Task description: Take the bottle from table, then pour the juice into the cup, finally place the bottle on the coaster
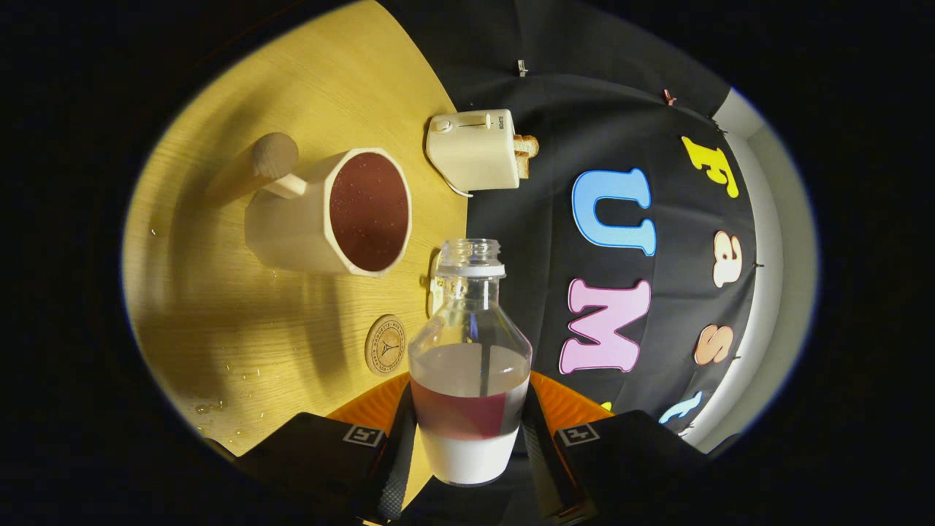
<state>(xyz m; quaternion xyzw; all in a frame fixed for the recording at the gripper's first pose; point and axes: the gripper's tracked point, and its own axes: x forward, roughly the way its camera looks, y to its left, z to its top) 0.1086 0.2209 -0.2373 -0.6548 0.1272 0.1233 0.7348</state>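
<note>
My gripper (467, 438) is shut on a clear, uncapped bottle (470, 351), both fingers pressing its lower body. The bottle holds some dark red juice and has a white band at its base. The view is rolled sideways, so the wooden table (219, 292) appears upended beside the bottle. Beyond the bottle's mouth stands a cream faceted cup (329, 215) with a round wooden handle; it is nearly full of dark red juice (369, 212). A small round coaster (385, 345) lies on the table between the cup and my fingers.
A cream toaster (478, 150) with a slice of bread in it stands at the table's far edge by the black cloth wall. Several drops of liquid (219, 398) lie on the wood near my fingers. A small pale object (436, 281) sits behind the bottle neck.
</note>
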